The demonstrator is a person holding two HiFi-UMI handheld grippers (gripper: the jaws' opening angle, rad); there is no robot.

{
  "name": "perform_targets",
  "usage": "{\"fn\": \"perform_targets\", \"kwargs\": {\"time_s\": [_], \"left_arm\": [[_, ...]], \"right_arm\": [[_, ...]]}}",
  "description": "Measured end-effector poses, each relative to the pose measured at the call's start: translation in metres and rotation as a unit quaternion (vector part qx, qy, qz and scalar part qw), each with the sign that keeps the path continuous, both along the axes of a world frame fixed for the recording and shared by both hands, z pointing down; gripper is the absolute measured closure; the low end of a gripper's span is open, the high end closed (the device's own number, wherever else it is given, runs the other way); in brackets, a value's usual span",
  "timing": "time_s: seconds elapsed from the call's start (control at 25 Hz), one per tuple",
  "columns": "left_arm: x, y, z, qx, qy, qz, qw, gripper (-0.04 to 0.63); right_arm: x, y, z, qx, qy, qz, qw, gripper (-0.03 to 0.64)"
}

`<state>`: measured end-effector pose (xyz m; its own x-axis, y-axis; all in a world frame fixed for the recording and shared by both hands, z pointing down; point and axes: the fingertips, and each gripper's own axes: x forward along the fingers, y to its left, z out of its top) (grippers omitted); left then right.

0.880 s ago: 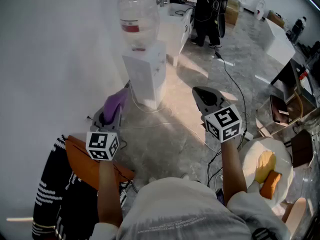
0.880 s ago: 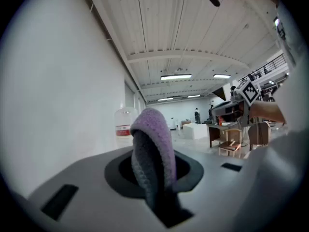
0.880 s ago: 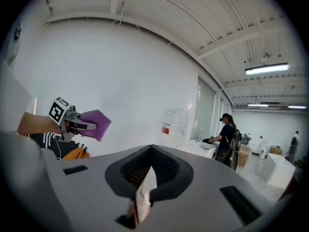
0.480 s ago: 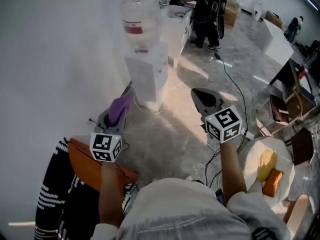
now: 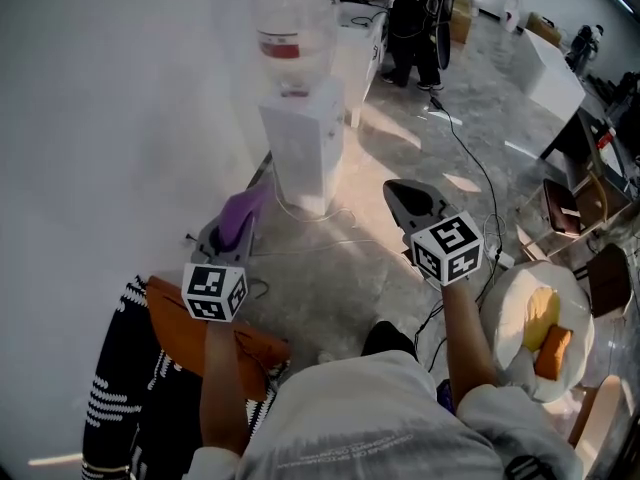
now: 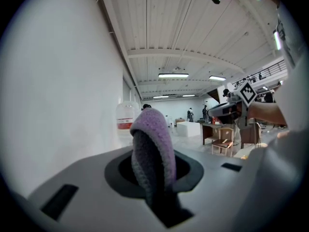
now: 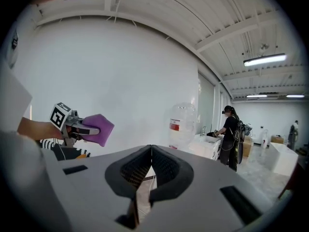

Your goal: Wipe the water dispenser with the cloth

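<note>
The white water dispenser stands against the wall ahead, a clear bottle with a red label on top. It also shows far off as the dispenser's bottle and as the same bottle. My left gripper is shut on a purple cloth, held well short of the dispenser; the cloth fills its jaws. The right gripper is shut with nothing in it, jaw tips touching. From the right gripper view, the cloth is at left.
A white cable and a black cable run over the marble floor. A person stands at a white counter behind the dispenser. An orange seat is at lower left, a round white table with yellow and orange things at right.
The dispenser has drawn a little nearer and higher in the head view as I step forward. Both grippers keep their pose and grip.
</note>
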<state>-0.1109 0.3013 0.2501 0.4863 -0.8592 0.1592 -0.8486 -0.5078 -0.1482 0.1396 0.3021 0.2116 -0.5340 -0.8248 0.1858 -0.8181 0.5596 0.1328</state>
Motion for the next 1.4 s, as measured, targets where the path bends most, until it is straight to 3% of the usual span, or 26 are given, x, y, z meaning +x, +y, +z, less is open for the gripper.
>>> {"fn": "perform_targets", "kwargs": {"time_s": [0.24,0.64,0.84,1.0,1.12,1.28,1.4], "left_arm": [[-0.008,-0.020,0.009,-0.011,0.011,0.016,0.9998,0.520],[0.003,-0.134,0.033,-0.062,0.023,-0.048,0.9967,0.520],[0.024,-0.205,0.043,-0.084,0.055,-0.090,0.9908,0.520],[0.050,-0.254,0.055,-0.096,0.093,-0.099,0.9861,0.518],[0.047,-0.284,0.067,-0.110,0.095,-0.136,0.9800,0.518],[0.019,-0.314,0.088,-0.141,0.101,-0.212,0.9619,0.523],[-0.002,-0.335,0.107,-0.167,0.101,-0.227,0.9540,0.525]], "right_arm": [[-0.011,-0.033,0.007,-0.001,0.002,-0.015,1.000,0.601],[0.011,-0.173,0.025,-0.015,-0.017,-0.047,0.999,0.602],[0.025,-0.249,0.043,-0.037,-0.010,-0.098,0.994,0.601],[0.039,-0.296,0.063,-0.065,-0.016,-0.129,0.989,0.601],[0.050,-0.329,0.083,-0.090,-0.013,-0.125,0.988,0.602],[0.055,-0.363,0.098,-0.116,-0.021,-0.107,0.987,0.601],[0.047,-0.381,0.106,-0.124,-0.016,-0.099,0.987,0.601]]}}
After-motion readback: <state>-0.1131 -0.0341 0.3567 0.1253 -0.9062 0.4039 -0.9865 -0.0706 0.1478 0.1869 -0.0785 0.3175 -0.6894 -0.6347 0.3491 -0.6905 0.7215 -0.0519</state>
